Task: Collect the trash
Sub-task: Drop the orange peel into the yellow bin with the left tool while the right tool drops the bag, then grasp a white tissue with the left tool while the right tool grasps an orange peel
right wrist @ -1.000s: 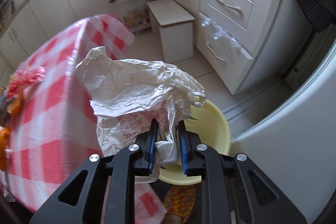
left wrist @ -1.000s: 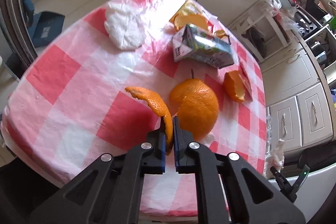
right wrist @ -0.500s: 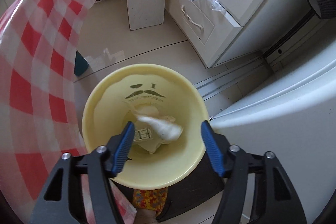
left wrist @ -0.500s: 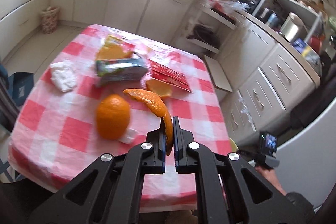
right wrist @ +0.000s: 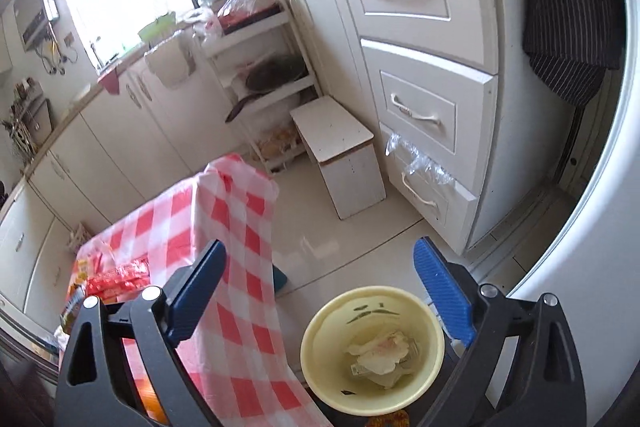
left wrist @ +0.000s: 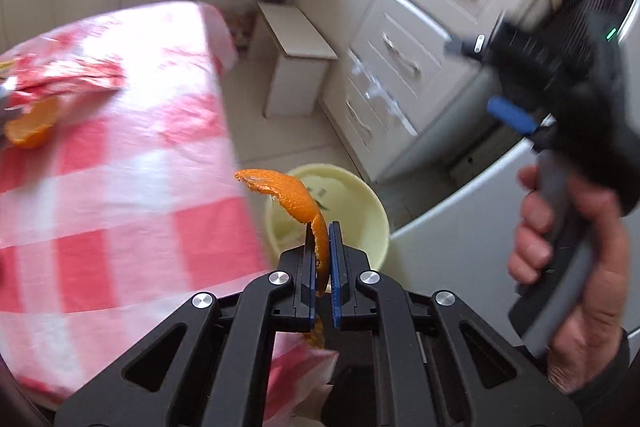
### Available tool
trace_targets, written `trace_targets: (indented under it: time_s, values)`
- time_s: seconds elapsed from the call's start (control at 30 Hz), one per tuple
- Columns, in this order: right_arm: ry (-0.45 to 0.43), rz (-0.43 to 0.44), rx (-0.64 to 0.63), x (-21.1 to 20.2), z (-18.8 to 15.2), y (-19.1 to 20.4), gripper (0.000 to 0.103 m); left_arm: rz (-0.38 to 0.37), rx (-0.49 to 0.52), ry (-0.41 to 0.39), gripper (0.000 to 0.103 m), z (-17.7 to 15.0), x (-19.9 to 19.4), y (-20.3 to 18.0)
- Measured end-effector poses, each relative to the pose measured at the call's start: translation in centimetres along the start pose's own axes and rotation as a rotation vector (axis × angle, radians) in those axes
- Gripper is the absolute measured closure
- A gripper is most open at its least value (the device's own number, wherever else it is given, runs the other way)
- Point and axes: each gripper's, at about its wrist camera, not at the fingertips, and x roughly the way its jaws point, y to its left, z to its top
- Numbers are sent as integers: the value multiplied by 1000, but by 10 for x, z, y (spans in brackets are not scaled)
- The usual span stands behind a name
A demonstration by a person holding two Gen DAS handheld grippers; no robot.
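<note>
Left wrist view, left to right: the table (left wrist: 120, 163) under a red-and-white checked cloth bears a piece of orange peel (left wrist: 30, 125) beside a red wrapper (left wrist: 68, 83), both blurred. The left gripper (left wrist: 322, 247) has its jaws clamped on a curled strip of orange peel (left wrist: 288, 195), held just past the table edge and in front of the pale yellow bin (left wrist: 360, 215) on the floor. At the far right a hand (left wrist: 576, 259) holds the right gripper (left wrist: 480, 75).

Right wrist view, left to right: the cloth-covered table edge, then the right gripper (right wrist: 320, 291), whose jaws have just been opening and stand wide apart with nothing between them. Below, the bin (right wrist: 320, 331) contains what appears to be crumpled paper (right wrist: 380, 351).
</note>
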Motion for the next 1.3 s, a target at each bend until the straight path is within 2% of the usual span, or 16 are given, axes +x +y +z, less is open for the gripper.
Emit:
trace_targets:
  time_s: [0.17, 0.23, 0.27, 0.3, 0.37, 0.47, 0.63, 0.8, 0.9, 1.07, 1.17, 1.3]
  values:
    - [-98, 11, 47, -15, 21, -11, 12, -58, -14, 150, 97, 15, 77, -35]
    - [-129, 3, 28, -19, 25, -10, 12, -59, -35, 216, 92, 20, 109, -43]
    - [-135, -2, 22, -18, 27, -10, 12, -66, -56, 251, 81, 22, 124, -45]
    - [-131, -1, 18, -16, 28, -10, 12, -61, -74, 271, 66, 24, 135, -46]
    - [-122, 6, 19, -12, 29, -11, 12, -29, -105, 274, 54, 25, 145, -46]
    - [-119, 16, 36, -9, 32, -14, 12, -41, -127, 257, 53, 24, 141, -46]
    - [-117, 24, 45, -9, 29, -11, 12, -11, -106, 178, 49, 27, 97, -33]
    - [-96, 53, 22, -6, 24, 9, 12, 54, -79, 48, 34, 17, 14, 5]
    - [-80, 74, -22, -5, 18, 30, 12, 126, -97, -29, 31, 1, -43, 45]
    - [-37, 105, -107, 3, 3, 69, 12, 283, -215, -132, 26, -31, -128, 133]
    - [2, 132, -136, 10, -6, 90, 12, 378, -306, -154, 24, -42, -159, 185]
    - [58, 181, -142, 19, -18, 115, 12, 416, -372, -148, 23, -41, -172, 233]
